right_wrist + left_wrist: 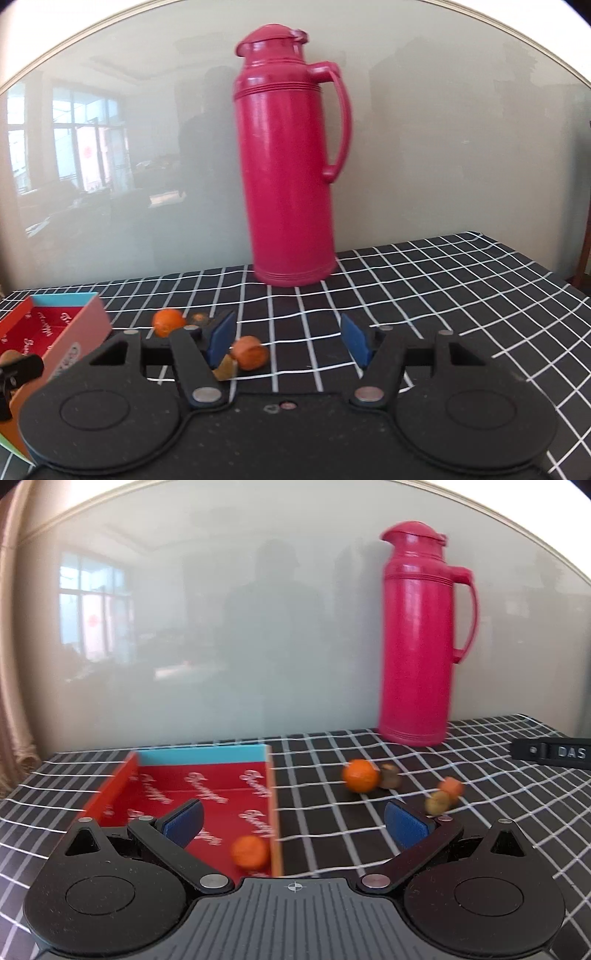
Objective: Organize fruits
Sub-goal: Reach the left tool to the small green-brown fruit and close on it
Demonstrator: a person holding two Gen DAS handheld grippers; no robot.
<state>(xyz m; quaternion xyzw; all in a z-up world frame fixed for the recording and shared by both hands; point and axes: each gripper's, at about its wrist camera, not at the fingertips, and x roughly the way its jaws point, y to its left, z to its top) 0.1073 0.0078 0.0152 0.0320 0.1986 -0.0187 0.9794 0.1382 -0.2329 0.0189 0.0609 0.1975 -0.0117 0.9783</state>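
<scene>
Toward the left edge of the tabletop (480,812) sits the red box (207,794), open-topped, likely the collecting place, with one orange (250,851) already inside at its near right wall. The left claw (293,821) hangs released and empty over that wall. Further right, loose on the checked cloth, lie a second orange (360,775), a brownish fruit (390,776), then an orange piece (251,352) touching a yellowish one (225,367). The right claw (288,338), released, holds nothing. At the back edge stands the pink flask (290,158).
</scene>
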